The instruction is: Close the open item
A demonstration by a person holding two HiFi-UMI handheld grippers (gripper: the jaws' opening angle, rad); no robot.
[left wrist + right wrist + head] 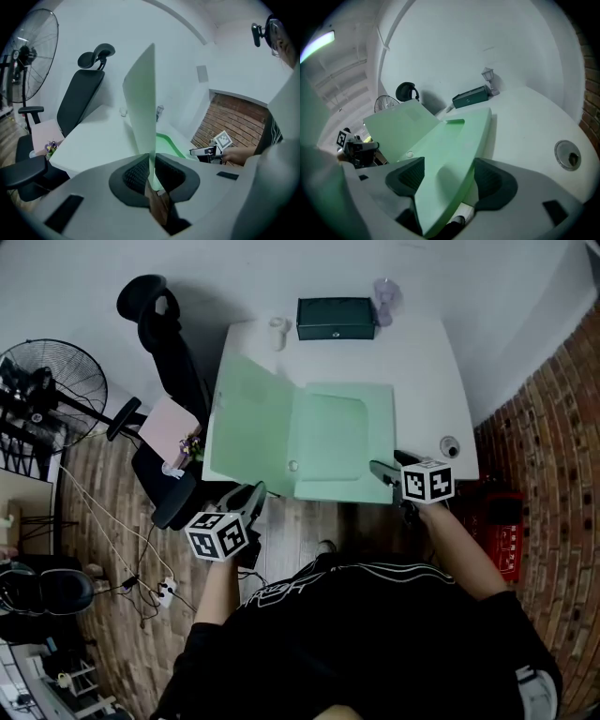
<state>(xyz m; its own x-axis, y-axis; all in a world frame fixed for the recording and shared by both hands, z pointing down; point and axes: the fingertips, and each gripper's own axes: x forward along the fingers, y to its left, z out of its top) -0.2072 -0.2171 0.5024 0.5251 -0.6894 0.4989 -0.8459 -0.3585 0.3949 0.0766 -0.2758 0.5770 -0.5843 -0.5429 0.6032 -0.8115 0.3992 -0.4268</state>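
A light green folder lies open on the white table (422, 371). Its base (342, 442) rests flat at the table's front edge. Its cover (248, 423) is raised on the left and stands almost on edge in the left gripper view (143, 98). My left gripper (255, 491) (151, 171) is shut on the cover's near edge. My right gripper (384, 470) (449, 177) straddles the base's near right corner (454, 140). Its jaws stand wide, with a gap beside the right pad (490, 180).
At the table's back stand a dark green box (336, 318), a white cup (277, 331) and a small lilac lamp (386, 296). A cable grommet (450, 445) sits near the right edge. A black office chair (159, 324) and a fan (56, 381) stand left; a brick wall (553, 427) rises right.
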